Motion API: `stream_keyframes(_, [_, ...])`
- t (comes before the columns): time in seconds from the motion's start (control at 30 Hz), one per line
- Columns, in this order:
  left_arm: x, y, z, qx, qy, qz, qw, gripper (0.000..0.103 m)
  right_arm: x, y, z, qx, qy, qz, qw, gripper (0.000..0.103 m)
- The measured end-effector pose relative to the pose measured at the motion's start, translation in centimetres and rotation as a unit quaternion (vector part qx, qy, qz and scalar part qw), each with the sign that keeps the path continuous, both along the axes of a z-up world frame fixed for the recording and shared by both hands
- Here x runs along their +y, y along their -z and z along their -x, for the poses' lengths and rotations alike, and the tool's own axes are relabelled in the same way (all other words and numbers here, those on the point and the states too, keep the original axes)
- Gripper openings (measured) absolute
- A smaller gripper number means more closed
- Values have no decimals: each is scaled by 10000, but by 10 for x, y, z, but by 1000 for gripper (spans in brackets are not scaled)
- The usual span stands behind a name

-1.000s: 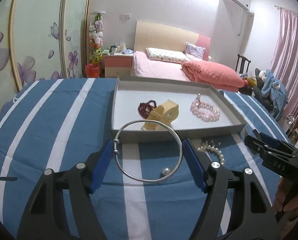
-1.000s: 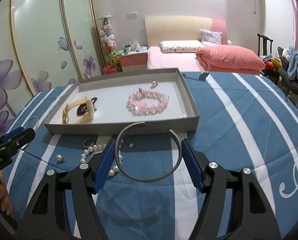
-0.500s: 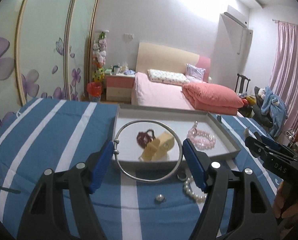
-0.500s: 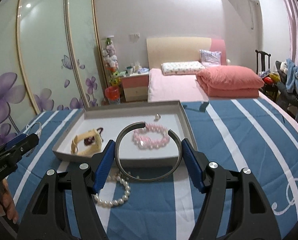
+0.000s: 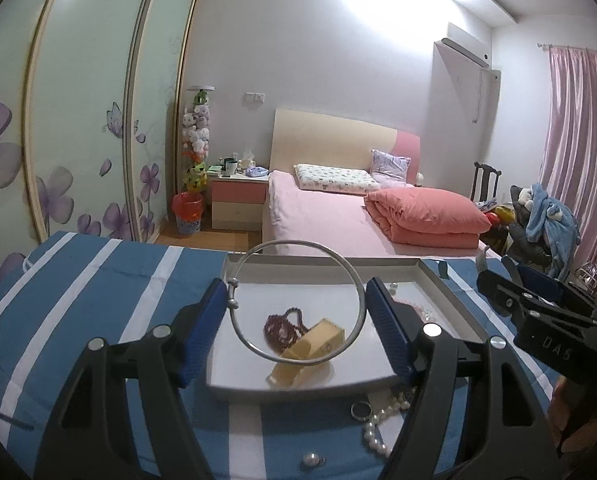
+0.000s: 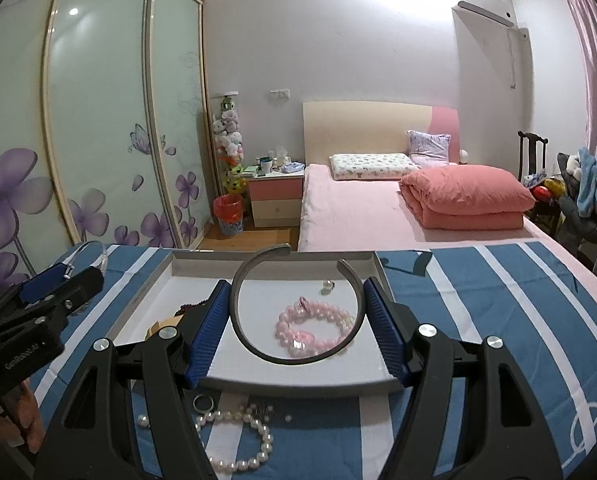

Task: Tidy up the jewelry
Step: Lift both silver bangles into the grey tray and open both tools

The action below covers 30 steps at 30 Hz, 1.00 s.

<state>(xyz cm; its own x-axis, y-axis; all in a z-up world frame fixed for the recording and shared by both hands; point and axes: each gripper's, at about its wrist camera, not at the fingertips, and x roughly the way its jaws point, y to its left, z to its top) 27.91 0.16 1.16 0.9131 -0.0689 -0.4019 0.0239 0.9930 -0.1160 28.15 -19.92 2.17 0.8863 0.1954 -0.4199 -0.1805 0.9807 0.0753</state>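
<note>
My left gripper [image 5: 296,328] is shut on a thin silver bangle [image 5: 358,280], held in the air over the near part of the grey tray [image 5: 306,394]. A dark red bead bracelet [image 5: 284,326] and a yellow watch [image 5: 310,346] lie in the tray below it. My right gripper [image 6: 298,328] is shut on a dark open cuff bracelet [image 6: 238,320], held above the tray [image 6: 298,386] over a pink bead bracelet [image 6: 314,326]. A small pearl piece [image 6: 327,286] lies farther back in the tray.
On the blue striped cloth in front of the tray lie a pearl strand [image 6: 238,440], a ring [image 6: 203,403] and a loose pearl [image 5: 311,459]. The other gripper shows at each view's edge [image 5: 538,312] [image 6: 30,312]. A bed [image 6: 398,208] stands behind.
Both grippers have risen from the cloth and moved forward over the tray, each carrying its bracelet. The pearl strand and ring stay on the cloth.
</note>
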Motion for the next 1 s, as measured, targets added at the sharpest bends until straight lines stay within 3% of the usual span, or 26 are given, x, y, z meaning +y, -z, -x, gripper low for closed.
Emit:
stream_keyframes(0.77, [0,46,-87,692,-18,69,9976,70,13,59,-82,1117,30,-43,9937,67])
stream_keyframes(0.87, [0,51,-94,798,-5,116,9967,70,10,57,-87,1148,24,-61,9934,77])
stream_keyframes(1.0, [2,50,-95,779,-21,137,9969,70,9,52,-85,1048,18,-39,9945,77])
